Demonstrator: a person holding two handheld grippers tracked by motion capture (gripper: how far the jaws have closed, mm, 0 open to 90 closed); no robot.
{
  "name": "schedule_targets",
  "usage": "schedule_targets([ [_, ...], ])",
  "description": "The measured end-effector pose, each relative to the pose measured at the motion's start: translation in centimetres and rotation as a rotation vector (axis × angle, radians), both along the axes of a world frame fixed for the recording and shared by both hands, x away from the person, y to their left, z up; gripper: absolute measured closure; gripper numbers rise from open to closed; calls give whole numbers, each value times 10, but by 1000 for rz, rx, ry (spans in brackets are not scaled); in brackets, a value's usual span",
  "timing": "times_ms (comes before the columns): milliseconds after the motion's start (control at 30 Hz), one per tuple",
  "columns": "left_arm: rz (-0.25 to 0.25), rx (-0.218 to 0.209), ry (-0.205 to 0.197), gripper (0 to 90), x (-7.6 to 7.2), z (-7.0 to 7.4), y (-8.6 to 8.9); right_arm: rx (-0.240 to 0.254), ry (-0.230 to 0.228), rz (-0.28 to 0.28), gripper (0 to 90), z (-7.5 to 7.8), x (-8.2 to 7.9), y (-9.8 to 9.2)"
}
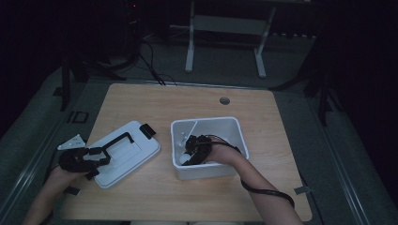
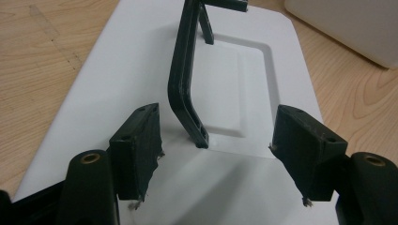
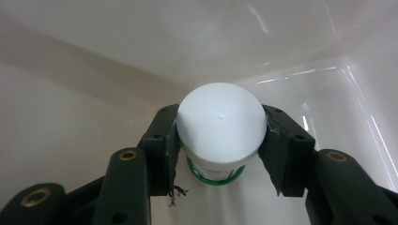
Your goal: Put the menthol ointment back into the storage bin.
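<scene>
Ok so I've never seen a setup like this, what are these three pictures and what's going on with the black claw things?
A person sits at a wooden table holding a hand-operated two-jaw gripper in each hand. The high view looks down from above; the other two come from cameras riding on the grippers, looking along their black jaws. On the table are a white bin and its white lid with a dark handle, lying flat beside it. The left gripper rests over the lid, jaws open on either side of the handle. The right gripper is down inside the bin, closed on a white-capped bottle with a green ring under the cap.
</scene>
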State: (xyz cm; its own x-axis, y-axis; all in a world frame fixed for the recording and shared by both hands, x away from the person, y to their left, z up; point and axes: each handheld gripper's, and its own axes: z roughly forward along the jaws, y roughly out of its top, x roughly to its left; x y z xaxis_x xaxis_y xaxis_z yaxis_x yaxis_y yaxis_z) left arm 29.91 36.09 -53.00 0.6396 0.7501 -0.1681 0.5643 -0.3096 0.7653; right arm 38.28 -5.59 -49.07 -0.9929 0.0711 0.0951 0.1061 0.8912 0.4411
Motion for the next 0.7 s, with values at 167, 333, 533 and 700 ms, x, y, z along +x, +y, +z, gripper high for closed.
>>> schedule_targets([
  [167,6,1,-4,329,-1,2,2,-19,20,-27,441,2,2,-2],
  [333,15,2,-10,328,-1,5,5,10,0,-45,374,13,3,-11],
  [533,26,4,-7,328,1,5,4,53,-11,-87,317,26,6,-26],
  [700,23,13,-10,329,4,7,0,126,-42,-138,278,42,5,-44],
])
